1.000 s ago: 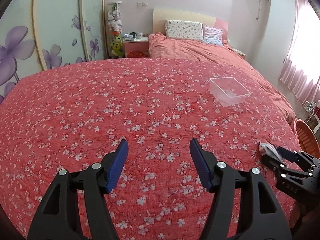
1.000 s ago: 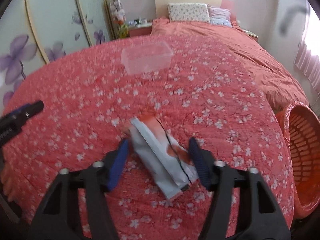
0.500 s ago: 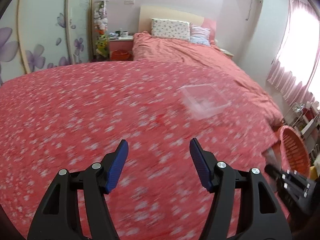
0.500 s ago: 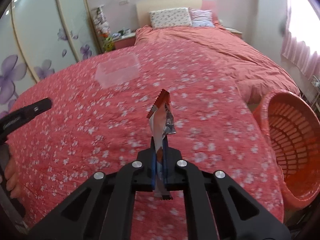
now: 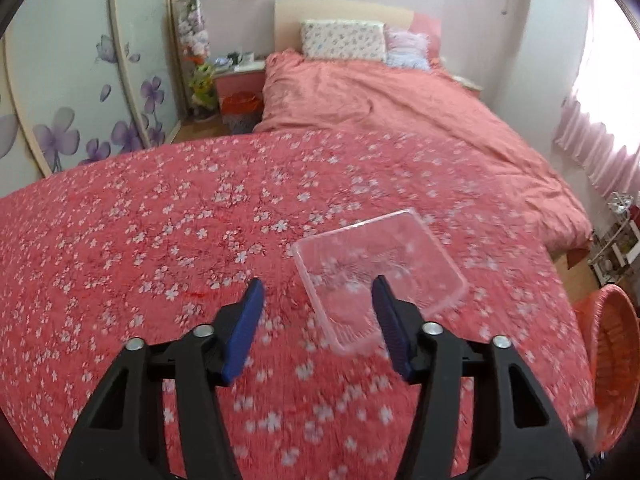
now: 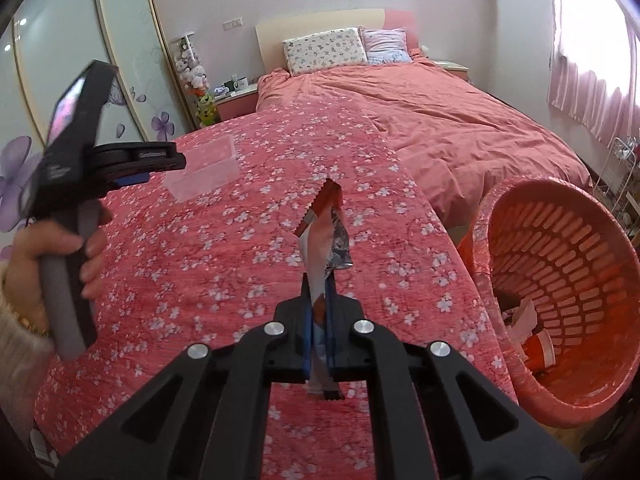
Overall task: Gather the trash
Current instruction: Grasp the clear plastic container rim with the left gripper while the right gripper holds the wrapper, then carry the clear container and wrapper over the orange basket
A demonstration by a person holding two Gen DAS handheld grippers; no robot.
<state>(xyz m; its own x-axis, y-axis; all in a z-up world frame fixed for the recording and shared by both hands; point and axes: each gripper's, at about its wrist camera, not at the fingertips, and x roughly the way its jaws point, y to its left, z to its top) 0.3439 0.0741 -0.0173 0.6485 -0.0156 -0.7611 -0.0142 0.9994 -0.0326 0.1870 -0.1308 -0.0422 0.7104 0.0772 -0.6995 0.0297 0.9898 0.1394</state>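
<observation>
My right gripper (image 6: 319,304) is shut on a torn snack wrapper (image 6: 325,236), white and orange, held upright above the red floral bedspread. An orange plastic basket (image 6: 568,264) with some trash inside stands to its right, beside the bed. My left gripper (image 5: 318,304) is open and empty, hovering just above a clear plastic container (image 5: 380,268) that lies on the bedspread. In the right wrist view the left gripper (image 6: 140,160) shows at left, held by a hand, next to the clear container (image 6: 204,172).
The bed runs back to pillows (image 5: 344,40) and a headboard. A nightstand (image 5: 240,80) and a wardrobe with purple flowers (image 5: 80,92) stand at left. The orange basket (image 5: 612,364) sits at the bed's right edge, curtains (image 6: 592,52) behind it.
My right gripper closed on the wrapper, lifted it off the bedspread and swung toward the basket. My left gripper moved forward and right until the clear container lies between its open fingers.
</observation>
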